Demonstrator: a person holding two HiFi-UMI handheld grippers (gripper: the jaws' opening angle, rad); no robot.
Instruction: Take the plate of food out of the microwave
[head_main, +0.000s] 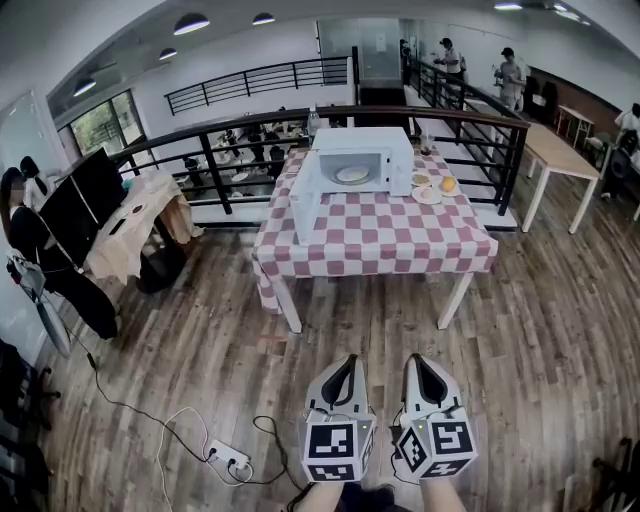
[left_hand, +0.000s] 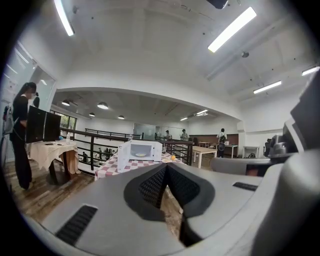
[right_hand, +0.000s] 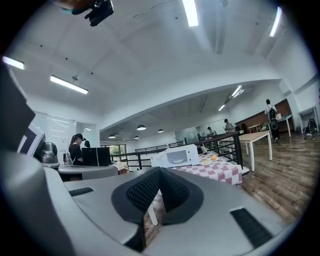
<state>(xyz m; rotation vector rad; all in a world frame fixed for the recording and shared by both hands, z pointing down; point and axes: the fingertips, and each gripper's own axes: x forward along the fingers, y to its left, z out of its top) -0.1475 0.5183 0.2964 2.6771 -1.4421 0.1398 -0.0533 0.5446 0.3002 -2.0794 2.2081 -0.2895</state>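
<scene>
- The left tongs (head_main: 348, 362) are closed, the two dark pads pressed together at the tip with nothing between them.
- The right tongs (head_main: 416, 360) are closed in the same way and hold nothing.
- Both tongs sit side by side, near each other, pointing forward over the wooden floor (head_main: 200, 340). Their marker cubes (head_main: 337, 450) are at the near end.
- On the floor to the left of the left tongs lies a white power strip (head_main: 228, 458), with a dark cable (head_main: 130, 410) running off further left.
- Well ahead of both tongs, and apart from them, stands the surface (head_main: 370, 235), covered in a red-and-white checked cloth.
- On the far part of that surface sits a white microwave (head_main: 380, 150), its door (head_main: 306, 200) swung open toward the left.
- The plate of food (head_main: 352, 174) is inside the open microwave, on its floor. Neither pair of tongs touches it.
- Just right of the microwave, on the same surface, are a small plate (head_main: 427, 195) and an orange fruit (head_main: 447, 184).
- Behind the surface runs a dark railing (head_main: 220, 150).
- Far to the left of the tongs a person in dark clothes (head_main: 40, 250) stands by a desk with monitors (head_main: 85, 195).
- Far ahead to the right is a long wooden table (head_main: 555, 150), with two people (head_main: 511, 70) standing beyond it.
</scene>
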